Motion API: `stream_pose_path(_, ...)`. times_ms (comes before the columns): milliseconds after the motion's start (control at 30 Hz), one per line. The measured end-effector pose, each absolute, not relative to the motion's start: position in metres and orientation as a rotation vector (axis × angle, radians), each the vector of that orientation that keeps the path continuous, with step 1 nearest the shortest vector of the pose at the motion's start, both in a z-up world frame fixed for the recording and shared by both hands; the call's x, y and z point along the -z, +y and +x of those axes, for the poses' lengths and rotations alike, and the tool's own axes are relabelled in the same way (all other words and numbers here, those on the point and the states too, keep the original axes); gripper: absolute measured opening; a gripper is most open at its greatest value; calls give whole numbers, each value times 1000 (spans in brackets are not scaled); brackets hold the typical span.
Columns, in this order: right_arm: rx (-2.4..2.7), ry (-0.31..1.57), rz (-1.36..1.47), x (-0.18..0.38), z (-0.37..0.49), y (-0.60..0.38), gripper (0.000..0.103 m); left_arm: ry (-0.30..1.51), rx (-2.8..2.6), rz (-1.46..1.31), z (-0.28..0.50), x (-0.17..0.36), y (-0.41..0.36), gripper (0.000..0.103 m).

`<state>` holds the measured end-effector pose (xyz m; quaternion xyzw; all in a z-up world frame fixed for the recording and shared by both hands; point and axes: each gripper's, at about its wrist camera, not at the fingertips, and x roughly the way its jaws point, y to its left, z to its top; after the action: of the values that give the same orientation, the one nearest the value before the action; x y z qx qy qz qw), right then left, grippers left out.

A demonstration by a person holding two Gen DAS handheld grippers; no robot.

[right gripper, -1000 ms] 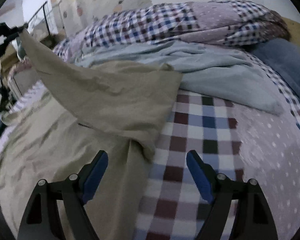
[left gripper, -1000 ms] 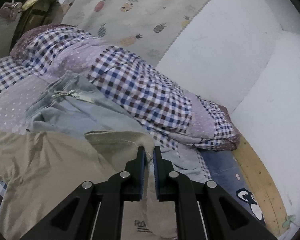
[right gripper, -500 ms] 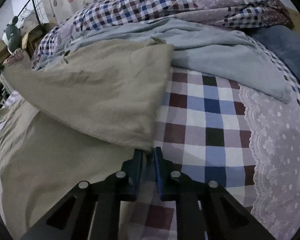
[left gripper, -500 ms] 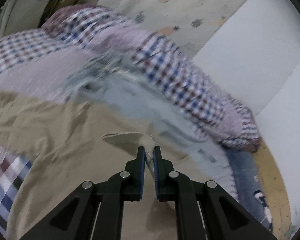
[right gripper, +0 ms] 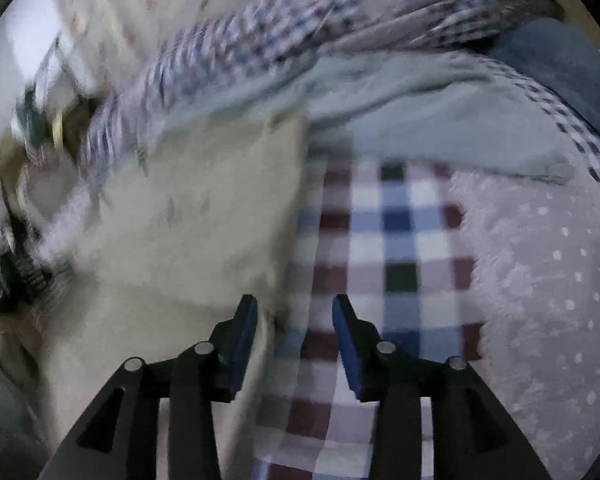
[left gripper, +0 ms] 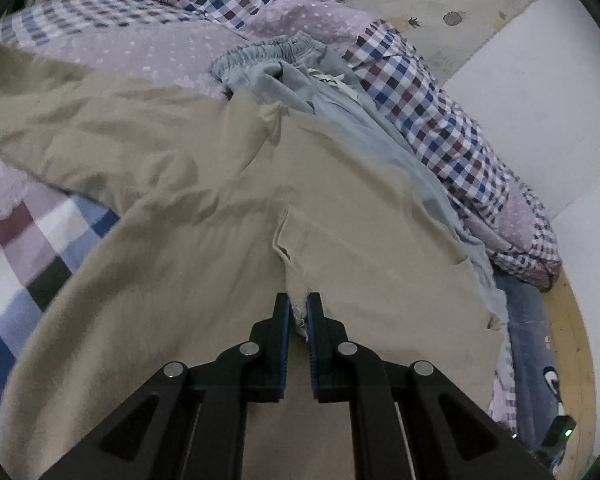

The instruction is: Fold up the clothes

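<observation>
**Fabric pinched on the left, right jaws apart**

Left gripper (left gripper: pixel 298 306) is clamped on a frayed edge of the beige garment (left gripper: pixel 204 184), which lies spread over the checked bedcover (left gripper: pixel 32 248). Right gripper (right gripper: pixel 295 312) stands apart at the garment's edge. Behind, grey-blue trousers (left gripper: pixel 324 92) lie against a rolled quilt (left gripper: pixel 432 120) by the wall.
</observation>
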<state>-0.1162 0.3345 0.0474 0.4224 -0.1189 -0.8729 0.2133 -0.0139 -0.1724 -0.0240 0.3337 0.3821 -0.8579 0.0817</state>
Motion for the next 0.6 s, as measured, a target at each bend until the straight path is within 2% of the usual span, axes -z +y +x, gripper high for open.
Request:
stream_pose_path(100, 2452, -383, 1116, -79, -145, 334, 53, 1211, 2592, 972, -10, 34, -178, 8)
stream_pose_path(200, 2474, -292, 1084, -106, -185, 308, 54, 1275, 2597, 958, -13, 39, -183, 7)
stream_pose_path(300, 2472, -201, 1156, -115, -232, 272, 54, 1234, 2624, 941, -14, 39, -179, 7)
stream_pose_path(433, 2462, -67, 1326, -96, -285, 229, 54, 1210, 2628, 949, -17, 40, -178, 7)
stream_pose_path(600, 2446, 83, 1465, -68, -311, 215, 54, 1210, 2628, 962, -21, 41, -179, 7)
